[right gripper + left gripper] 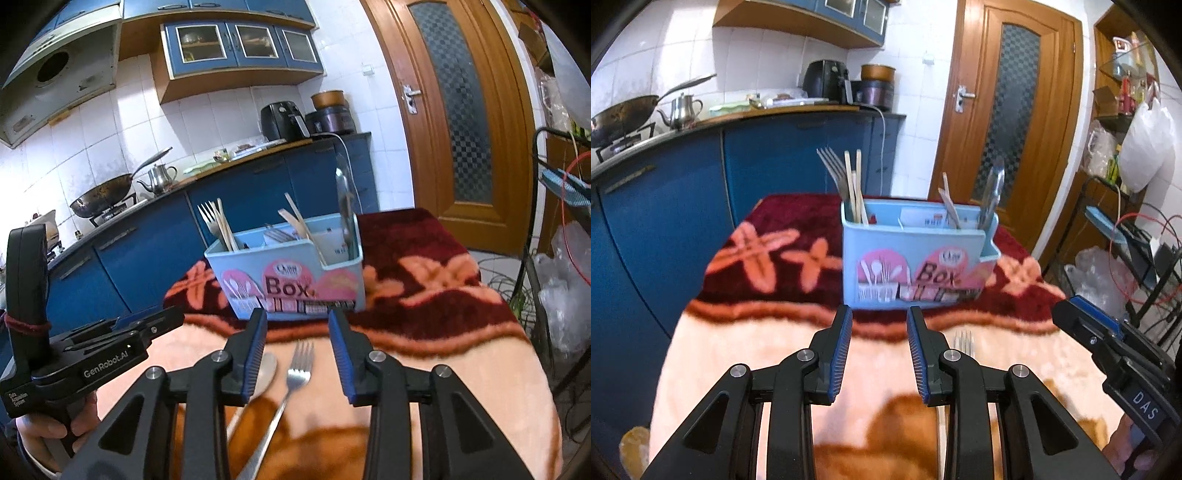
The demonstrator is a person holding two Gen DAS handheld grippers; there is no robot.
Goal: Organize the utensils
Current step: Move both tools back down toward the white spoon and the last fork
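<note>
Left gripper (880, 312) spread wide, holding nothing, level above the blanket-covered table (738, 350), right gripper (297, 315) likewise spread over a loose fork (295, 373) and spoon (264, 369), blue utensil box (291, 273) just beyond.

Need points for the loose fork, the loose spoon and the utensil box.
fork (300, 370): right wrist view, on the tines.
spoon (266, 370): right wrist view, on the bowl, beside the left finger.
utensil box (886, 246): left wrist view, on the blue front wall above the pink print.
</note>
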